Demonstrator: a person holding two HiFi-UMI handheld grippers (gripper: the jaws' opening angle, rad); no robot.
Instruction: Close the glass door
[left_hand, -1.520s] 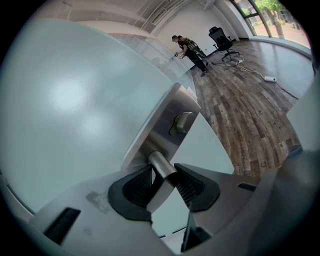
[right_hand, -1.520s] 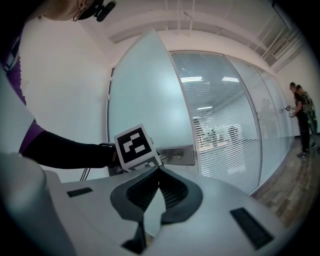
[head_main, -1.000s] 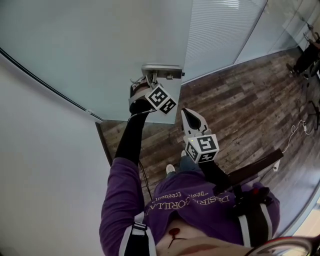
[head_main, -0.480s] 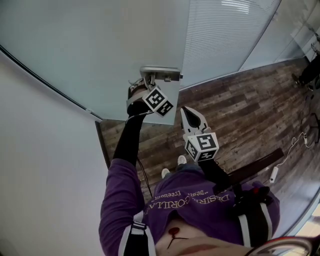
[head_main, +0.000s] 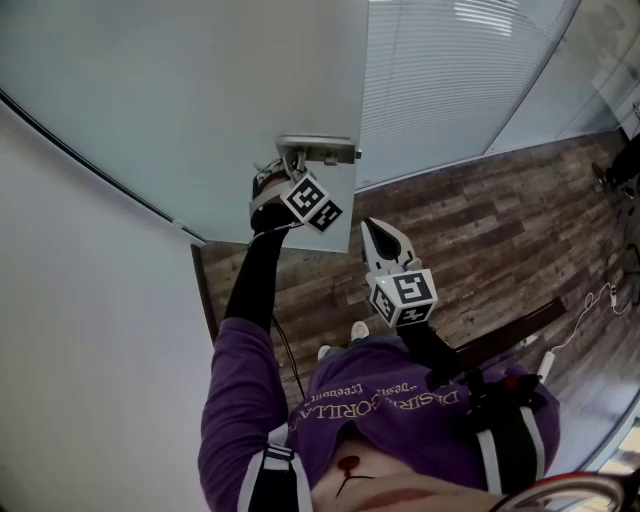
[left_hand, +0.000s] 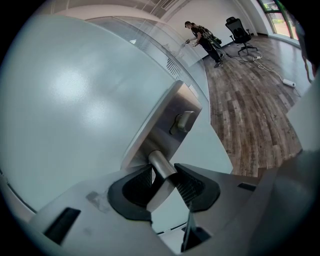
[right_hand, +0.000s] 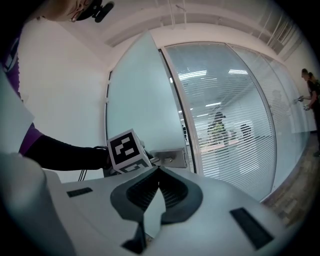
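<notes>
Left gripper (left_hand: 164, 181) clamped on door handle (left_hand: 157, 162) of glass door (head_main: 180, 100); right gripper (right_hand: 158, 176) closed, empty, apart from door.

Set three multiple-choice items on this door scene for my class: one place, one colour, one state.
1. The left tongs sit on: A door handle; B drawer knob; C tap.
2. The person's top is: A green; B purple; C yellow.
3. The right tongs are: A holding a cup; B wide open; C shut, empty.
Answers: A, the handle is clamped between them; B, purple shows in the head view; C, they meet with nothing between.
</notes>
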